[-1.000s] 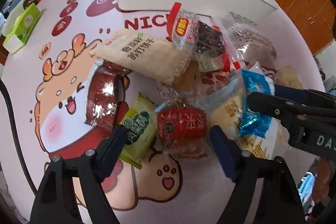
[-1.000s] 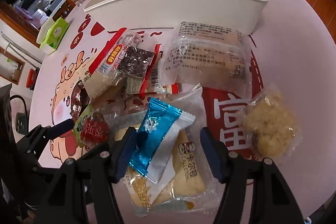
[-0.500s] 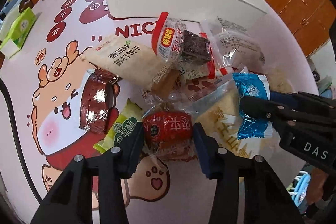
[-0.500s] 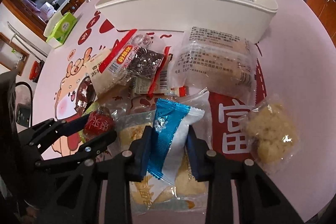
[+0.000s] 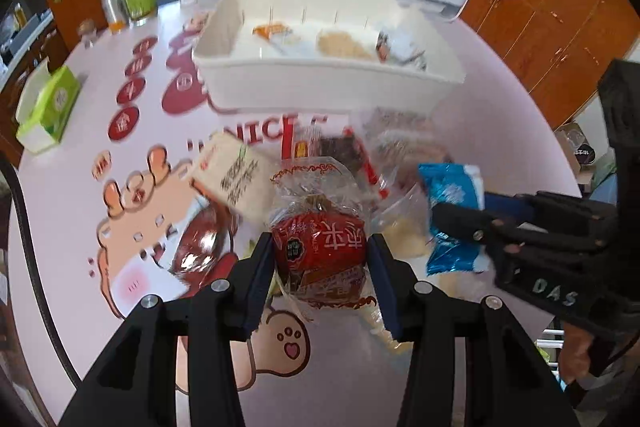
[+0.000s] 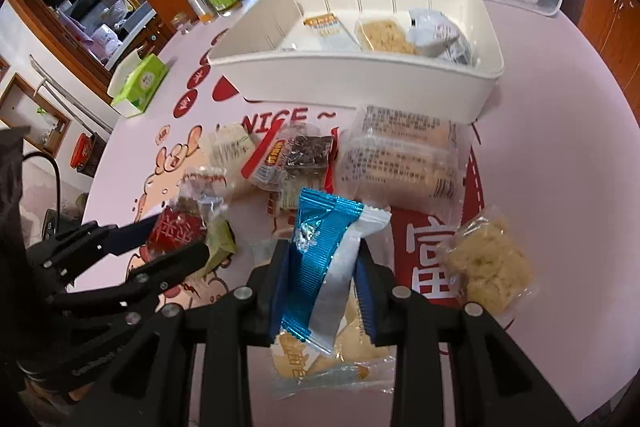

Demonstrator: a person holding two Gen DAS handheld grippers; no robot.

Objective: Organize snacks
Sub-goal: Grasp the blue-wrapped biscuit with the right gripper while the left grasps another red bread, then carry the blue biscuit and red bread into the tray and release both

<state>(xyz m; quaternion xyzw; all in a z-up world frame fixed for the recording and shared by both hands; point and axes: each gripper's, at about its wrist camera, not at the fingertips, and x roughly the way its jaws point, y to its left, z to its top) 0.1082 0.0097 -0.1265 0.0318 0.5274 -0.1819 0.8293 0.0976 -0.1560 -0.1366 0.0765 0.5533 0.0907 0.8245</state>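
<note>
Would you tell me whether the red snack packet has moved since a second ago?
Yes: the red snack packet has lifted off the table mat, clamped in the left gripper.

The bench [image 6: 560, 99] is pale pink with red cartoon prints. A white bin [image 6: 360, 83] sits there. One snack packet [image 5: 320, 247] is red, another packet [image 6: 324, 263] shiny blue and white.

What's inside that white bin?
The white bin holds an orange-labelled packet, a crumbly pale snack and a silvery packet. Its near wall hides the floor.

Both tools, open a second ago, now clamp snacks and lift them off the desk: the left tool [image 5: 320, 255] holds the red packet [image 5: 320, 251], the right tool [image 6: 320, 275] the blue packet [image 6: 324, 259].
</note>
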